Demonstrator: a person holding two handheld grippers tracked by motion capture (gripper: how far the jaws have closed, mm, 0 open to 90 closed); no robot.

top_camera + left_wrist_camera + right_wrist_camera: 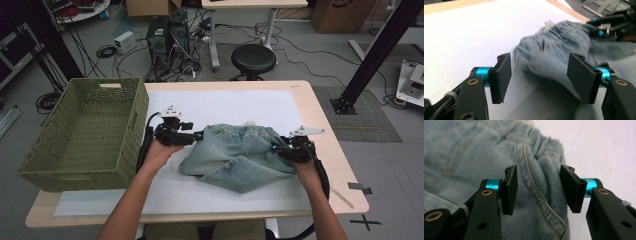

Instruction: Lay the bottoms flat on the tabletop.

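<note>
Left gripper (200, 135) jaws wide apart at one end of crumpled jeans (235, 155); right gripper (274, 148) parted astride a seam fold. Underneath, white mat (100, 197) on wooden table (320, 115), green basket (82, 132) alongside; beyond, black stool (253, 58), computer towers (167, 37), tangled floor cables (300, 55)

Jeans (235, 152): pale blue denim, a matt woven cloth with a fine diagonal rib, double rows of tan stitching along the seams (534, 192). Sheet (240, 107) beneath them: white, smooth, matt, like paper or thin plastic. Table (320, 125): light wood-look top, smooth, with a low sheen. Basket (85, 135): olive-green openwork weave, matt, rough in texture. Left gripper (539, 77) and right gripper (537, 190): matt black plastic bodies, flat black pads with a faintly grainy face, glossy anodised turquoise metal collars, brass-coloured rivets.
</note>
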